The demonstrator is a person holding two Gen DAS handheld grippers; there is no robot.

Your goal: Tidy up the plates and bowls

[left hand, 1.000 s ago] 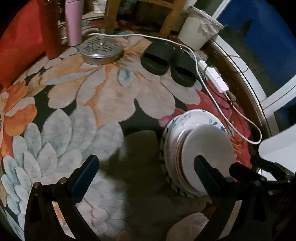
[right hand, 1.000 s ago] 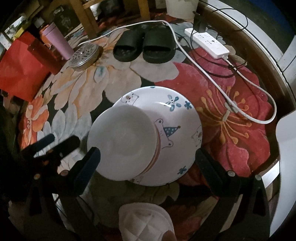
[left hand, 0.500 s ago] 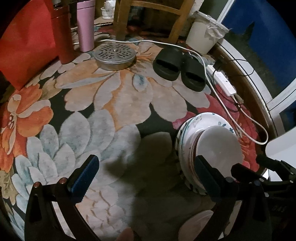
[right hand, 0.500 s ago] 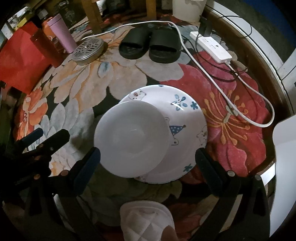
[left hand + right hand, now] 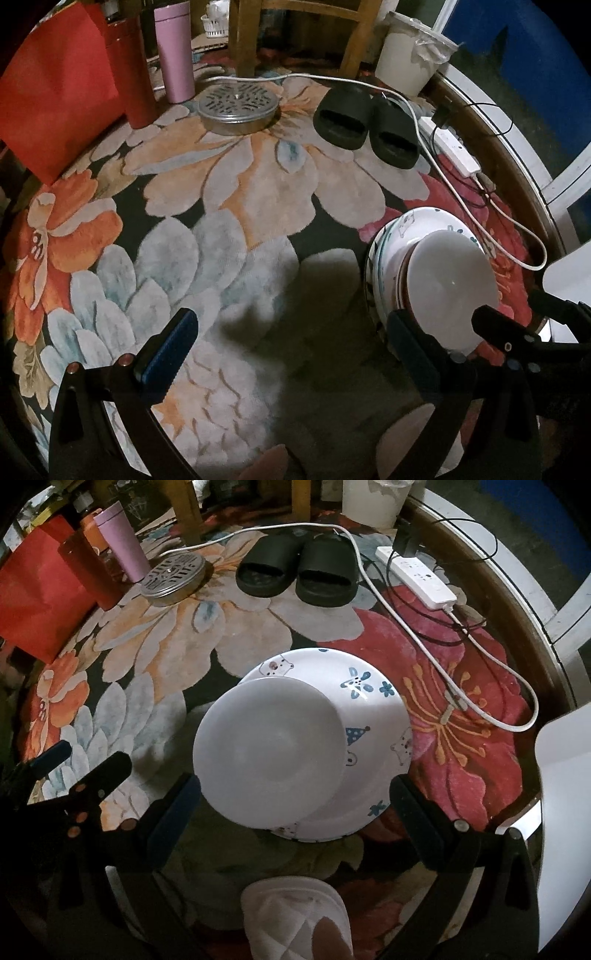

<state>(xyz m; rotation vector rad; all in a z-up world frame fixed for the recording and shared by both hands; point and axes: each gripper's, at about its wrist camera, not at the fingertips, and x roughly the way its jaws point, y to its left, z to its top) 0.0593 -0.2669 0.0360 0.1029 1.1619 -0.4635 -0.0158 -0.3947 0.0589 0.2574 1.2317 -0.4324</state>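
A stack of dishes sits on the flowered rug. A plain white plate (image 5: 269, 753) lies on top, shifted left off centre, over a larger white plate with blue cartoon prints (image 5: 373, 709). The stack also shows in the left wrist view (image 5: 443, 280), with red-rimmed edges between the plates. My right gripper (image 5: 288, 805) is open and empty, just above the near edge of the stack. My left gripper (image 5: 288, 343) is open and empty over bare rug, left of the stack.
Black slippers (image 5: 295, 568), a round metal perforated tin (image 5: 173, 576), a pink tumbler (image 5: 122, 546), a red bottle (image 5: 88, 572) and a red bag (image 5: 33, 598) stand at the far side. A white power strip (image 5: 417, 576) and cables (image 5: 480, 672) lie right. A white slipper (image 5: 295, 915) is nearest.
Both grippers have pulled back and up from the stack, which now looks smaller and farther. The white plate stays on top. Both jaws stay open.
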